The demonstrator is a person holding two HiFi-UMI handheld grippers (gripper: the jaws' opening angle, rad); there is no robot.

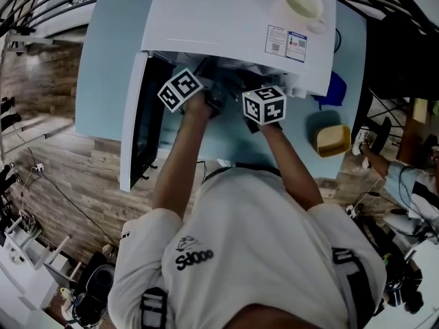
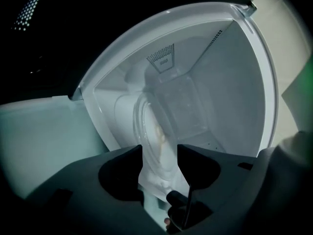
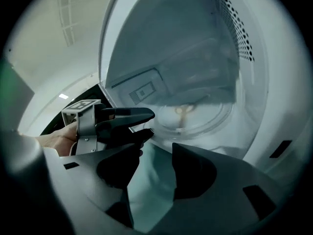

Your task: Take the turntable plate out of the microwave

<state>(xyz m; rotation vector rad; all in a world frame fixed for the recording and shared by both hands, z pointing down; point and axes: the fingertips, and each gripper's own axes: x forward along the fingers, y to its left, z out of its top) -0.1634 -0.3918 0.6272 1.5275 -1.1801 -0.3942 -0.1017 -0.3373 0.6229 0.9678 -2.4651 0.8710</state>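
Reaching into the open microwave (image 1: 226,26) with both tools at once. Carrying nothing in the right gripper (image 3: 156,150), spread wide just short of the cavity mouth, with only pale surface visible through the gap. Presenting the left gripper (image 2: 160,151) likewise spread, seemingly straddling the near left rim of the turntable plate (image 3: 198,119) without pinching it; cannot tell for certain whether either pad touches the glass. Leaving the plate apparently seated on its hub on the cavity floor, inside the oven, not yet lifted. Judged as the approach to the grasp. For a clean pickup: slide one jaw under the rim and one over it, then close firmly but gently before any lift, given smooth, probably slippery glass. Bring the right tool to the opposite rim for balance. Raise only enough to clear the hub, keep level, then draw straight out, clear of the door (image 1: 137,136) swung open at the left. Avoid jolting the oven, with a cup (image 1: 302,4) standing on top.
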